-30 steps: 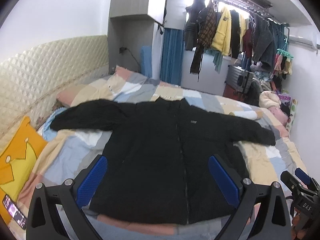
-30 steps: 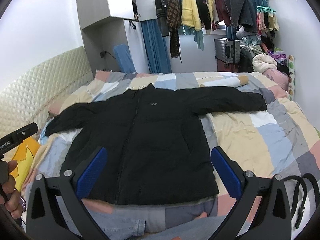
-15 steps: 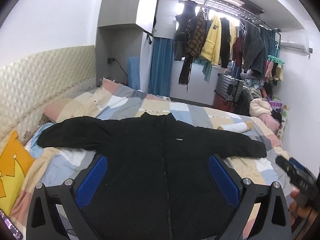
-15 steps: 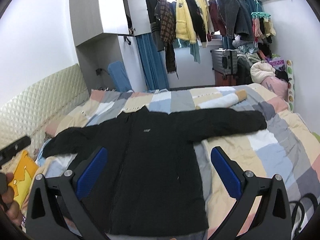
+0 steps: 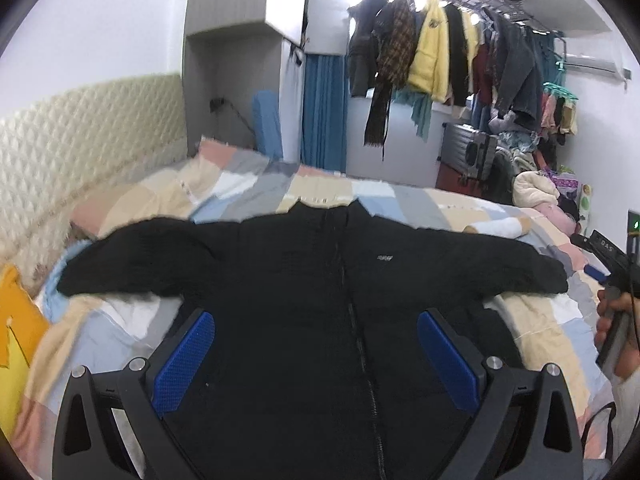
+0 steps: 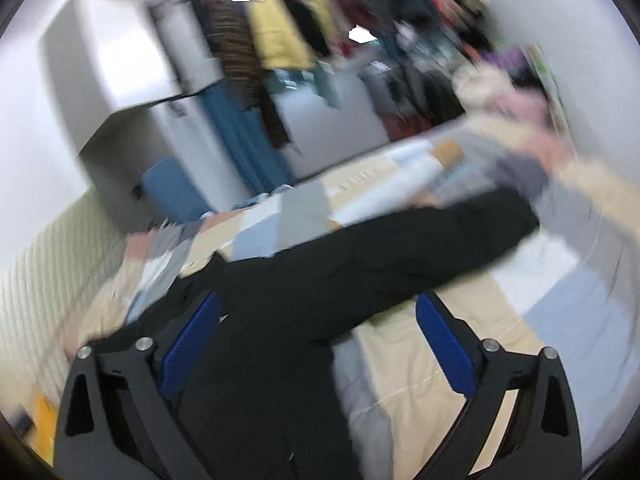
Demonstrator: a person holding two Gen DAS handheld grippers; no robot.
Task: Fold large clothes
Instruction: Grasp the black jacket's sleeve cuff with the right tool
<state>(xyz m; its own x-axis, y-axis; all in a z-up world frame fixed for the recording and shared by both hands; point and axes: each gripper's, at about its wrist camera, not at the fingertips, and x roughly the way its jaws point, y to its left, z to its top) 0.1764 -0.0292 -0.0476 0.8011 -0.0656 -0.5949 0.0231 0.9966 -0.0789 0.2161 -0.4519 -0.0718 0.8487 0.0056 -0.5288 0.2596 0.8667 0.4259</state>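
Note:
A large black zip jacket [image 5: 320,304] lies flat and face up on the patchwork bed [image 5: 536,332], both sleeves spread out to the sides. My left gripper [image 5: 316,356] is open and empty, held above the jacket's lower front. My right gripper [image 6: 316,344] is open and empty above the jacket's right side, near its right sleeve [image 6: 420,248]. The right wrist view is blurred by motion. The right gripper also shows at the right edge of the left wrist view [image 5: 600,256], held in a hand.
A padded cream headboard [image 5: 80,152] runs along the left wall. A yellow pillow [image 5: 16,320] lies at the bed's left edge. Clothes hang on a rack [image 5: 440,56] at the back. A suitcase [image 5: 468,152] and piled clothes [image 5: 536,192] stand at the back right.
Both grippers have moved forward over the jacket. The right gripper has swung towards the right sleeve and tilted, blurring its view. Both stay open.

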